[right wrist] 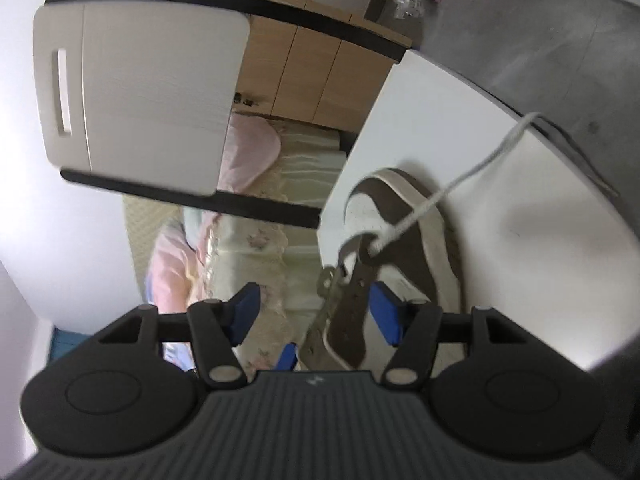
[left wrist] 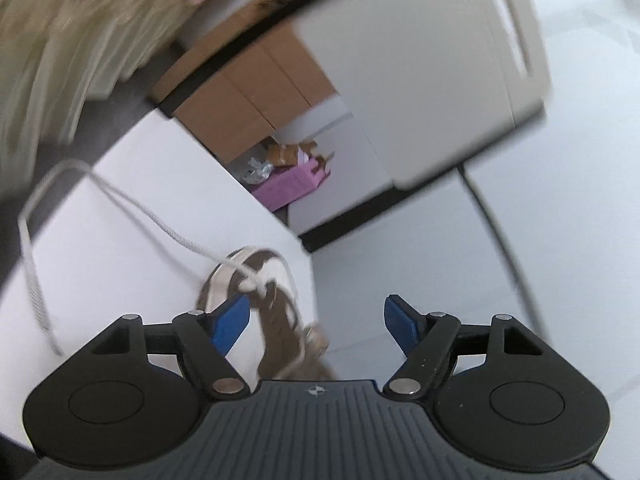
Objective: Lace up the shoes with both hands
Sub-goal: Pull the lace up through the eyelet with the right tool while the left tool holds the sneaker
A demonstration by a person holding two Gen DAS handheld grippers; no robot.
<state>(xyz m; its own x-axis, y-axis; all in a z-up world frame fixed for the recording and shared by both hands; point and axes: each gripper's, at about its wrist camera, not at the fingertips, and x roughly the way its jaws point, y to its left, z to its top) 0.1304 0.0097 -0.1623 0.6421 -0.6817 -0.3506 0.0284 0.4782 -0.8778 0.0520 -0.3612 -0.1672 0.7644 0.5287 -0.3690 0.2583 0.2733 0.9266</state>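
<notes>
Both grippers are wide open, holding nothing. The left gripper and right gripper each hover by the brown-and-white shoe on the white table; its lace trails loose, probably unthreaded.

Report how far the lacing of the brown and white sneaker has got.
Early. The white cord lace passes through only the lowest eyelets of the brown and white sneaker; upper eyelets are bare. Left gripper and right gripper are open, holding nothing. Nearly all lacing remains.
</notes>
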